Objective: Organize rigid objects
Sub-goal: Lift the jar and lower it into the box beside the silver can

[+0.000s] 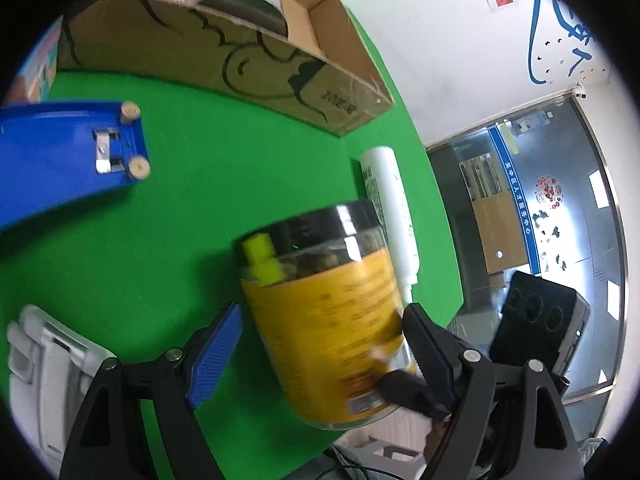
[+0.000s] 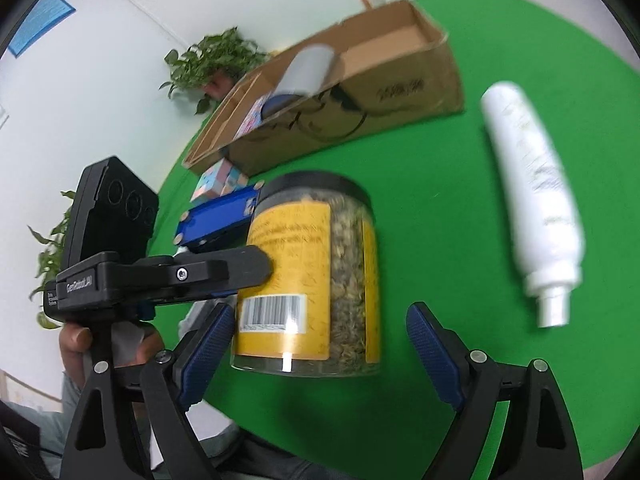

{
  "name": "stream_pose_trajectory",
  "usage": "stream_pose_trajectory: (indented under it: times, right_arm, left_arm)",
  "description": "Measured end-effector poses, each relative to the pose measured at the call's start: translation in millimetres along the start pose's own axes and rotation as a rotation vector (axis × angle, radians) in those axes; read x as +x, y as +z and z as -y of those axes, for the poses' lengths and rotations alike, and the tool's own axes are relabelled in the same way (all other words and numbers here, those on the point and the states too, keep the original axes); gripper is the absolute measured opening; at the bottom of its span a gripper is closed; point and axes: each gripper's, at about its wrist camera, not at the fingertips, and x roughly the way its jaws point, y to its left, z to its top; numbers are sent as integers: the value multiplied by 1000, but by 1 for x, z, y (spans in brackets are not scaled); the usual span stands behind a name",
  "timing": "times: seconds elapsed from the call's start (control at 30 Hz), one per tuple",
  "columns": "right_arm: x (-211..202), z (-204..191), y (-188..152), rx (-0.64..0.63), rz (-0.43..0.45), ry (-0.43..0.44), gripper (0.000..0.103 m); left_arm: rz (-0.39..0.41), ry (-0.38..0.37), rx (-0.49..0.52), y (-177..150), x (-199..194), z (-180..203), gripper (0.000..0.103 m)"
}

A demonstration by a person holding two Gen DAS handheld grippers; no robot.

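Left wrist view: jar with yellow label and black lid sits between the left gripper fingers; the right pad looks pressed to the glass, while a green gap shows at the blue left pad, so the grip is probably not closed on it, though blur makes this uncertain. Jar tilts over the green table, near its edge. A small yellow-green block shows at the jar's shoulder.

Right wrist view: same jar, dried contents visible through the glass, barcode toward the camera. Right gripper stands spread wide; green shows between the jar and each pad, no contact. The left gripper's black finger lies against the jar's side; a hand holds that tool.

White bottle lies on its side just right of the jar. Cardboard box sits behind, well apart, holding a grey cylinder. Blue toy with wheels lies left.
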Motion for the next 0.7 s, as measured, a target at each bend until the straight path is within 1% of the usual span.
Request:
stream_pose_trajectory:
  times: [0.03, 0.1, 0.2, 0.23, 0.3, 0.43, 0.57, 0.7]
  right_arm:
    - [7, -1, 0, 8, -25, 14, 87]
    - [16, -7, -1, -8, -44, 9, 87]
    - [35, -17, -4, -50, -89, -58, 84]
    - [44, -19, -6, -56, -114, -87, 84]
    - [47, -27, -9, -81, -100, -142, 83]
    - [50, -26, -8, -73, -80, -150, 82]
    - [37, -33, -2, -102, -30, -163, 82]
    - [21, -41, 17, -126, 25, -162, 82]
  left_arm:
    - [-5, 1, -10, 0, 4, 1, 84]
    - [-10, -7, -28, -1, 5, -3, 84]
    - [-27, -49, -62, -2, 8, -8, 84]
    - [-27, -51, -61, -1, 9, -7, 84]
    - [-24, -40, -40, -1, 9, -4, 84]
    - [-9, -39, -4, 1, 9, 3, 84]
    - [33, -52, 44, 8, -1, 15, 83]
    - [71, -47, 95, 21, -10, 33, 83]
